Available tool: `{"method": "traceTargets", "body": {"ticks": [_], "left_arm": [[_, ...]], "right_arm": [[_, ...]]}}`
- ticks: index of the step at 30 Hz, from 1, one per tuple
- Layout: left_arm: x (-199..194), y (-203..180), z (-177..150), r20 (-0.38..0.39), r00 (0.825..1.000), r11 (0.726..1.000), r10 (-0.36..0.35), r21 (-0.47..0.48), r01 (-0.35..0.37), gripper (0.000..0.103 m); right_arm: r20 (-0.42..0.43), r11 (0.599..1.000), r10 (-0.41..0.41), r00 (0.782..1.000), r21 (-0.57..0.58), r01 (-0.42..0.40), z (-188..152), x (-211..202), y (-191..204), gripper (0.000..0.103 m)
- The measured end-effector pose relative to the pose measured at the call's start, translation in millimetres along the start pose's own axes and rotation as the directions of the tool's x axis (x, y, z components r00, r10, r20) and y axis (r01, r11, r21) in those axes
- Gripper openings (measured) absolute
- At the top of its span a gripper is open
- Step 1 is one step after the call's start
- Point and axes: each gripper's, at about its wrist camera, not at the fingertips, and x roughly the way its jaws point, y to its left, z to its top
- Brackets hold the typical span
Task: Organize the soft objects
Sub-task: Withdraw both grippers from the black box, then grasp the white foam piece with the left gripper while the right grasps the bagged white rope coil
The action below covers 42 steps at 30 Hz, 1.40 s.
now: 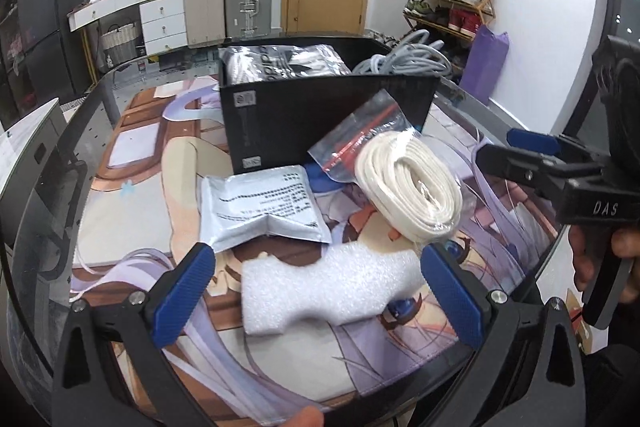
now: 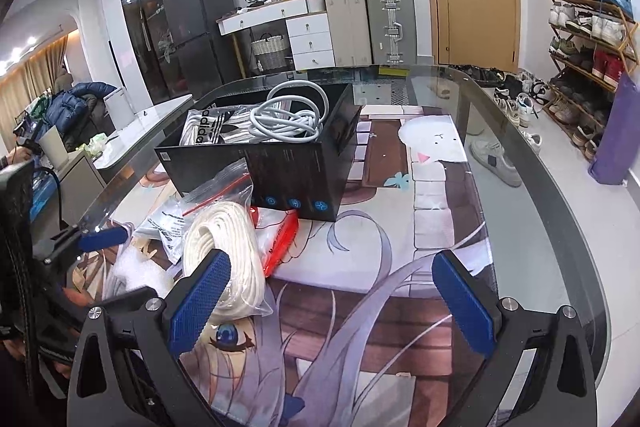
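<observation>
- Step in hand, by my read: mid-sort, packing loose soft items into the black cardboard box [image 2: 296, 171]; box already holds a grey coiled cable [image 2: 288, 115] and a black-and-white adidas bag [image 2: 208, 131].
- Left gripper [image 1: 320, 295] has its tongs wide apart, straddling the white foam block [image 1: 332, 291]; blue pads [image 1: 184, 291] sit just beside each end, contact unclear, nothing clamped.
- Right gripper [image 2: 332, 303] also spread apart, empty, over bare printed desk mat [image 2: 400, 327]; its left pad sits in front of the bagged white cord coil [image 2: 228, 259].
- Next move probably calls for closing the left tongs on the foam, lifting it clear and carrying it over the box wall; squeeze lightly, foam will likely compress.
- Foam: white, pebbly expanded texture, flat slab with notched cut-outs, lying on the mat near the table edge.
- Cord coil: cream flat cord wound in an oval, inside a crinkly clear zip bag with red seal strip, leaning toward the box.
- Silver-white foil pouch [image 1: 260, 207]: printed black text, creased, flat on the mat between foam and box.
- Red-and-clear packet [image 2: 280, 235] tucked under the coil, by the box corner.
- Table is glass, rounded rim.
</observation>
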Motion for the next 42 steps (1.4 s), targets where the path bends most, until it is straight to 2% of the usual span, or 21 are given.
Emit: {"method": "traceTargets", "body": {"ticks": [7, 13, 15, 20, 23, 33, 42], "left_arm": [[6.1, -8.4, -2.8, -0.029, 1.0, 1.0, -0.01, 0.024, 0.011, 0.103], [13.0, -8.0, -6.1, -0.052, 0.998, 0.998, 0.046, 0.041, -0.043, 0.103], [13.8, -3.8, -6.4, -0.054, 0.998, 0.999, 0.032, 0.026, -0.03, 0.103], [9.3, 3.2, -6.0, -0.033, 0.999, 1.0, 0.0, 0.001, 0.0, 0.102], [8.1, 8.6, -6.0, -0.031, 0.999, 1.0, -0.017, -0.019, 0.016, 0.091], [-6.5, 15.9, -2.4, 0.035, 0.999, 0.999, -0.021, -0.025, 0.021, 0.091], [-14.4, 31.6, 5.8, 0.08, 0.997, 0.996, 0.01, -0.089, -0.003, 0.091]], "right_arm": [[-0.007, 1.0, 0.003, 1.0, -0.009, -0.003, 0.1, 2.1, 1.8, 0.102], [-0.034, 1.0, 0.02, 0.999, -0.022, -0.02, -0.5, 9.8, 9.7, 0.102], [-0.04, 0.999, 0.029, 0.999, -0.029, -0.03, 0.3, 11.4, 13.4, 0.102], [-0.058, 0.998, 0.038, 0.998, -0.055, -0.041, 1.8, 18.9, 24.6, 0.102], [-0.073, 0.996, 0.036, 0.997, -0.08, -0.042, 1.2, 24.9, 31.6, 0.102], [-0.103, 0.991, 0.052, 0.993, -0.115, -0.063, -0.6, 39.3, 44.6, 0.102], [-0.11, 0.989, 0.065, 0.992, -0.125, -0.079, -1.3, 45.7, 51.3, 0.102]]}}
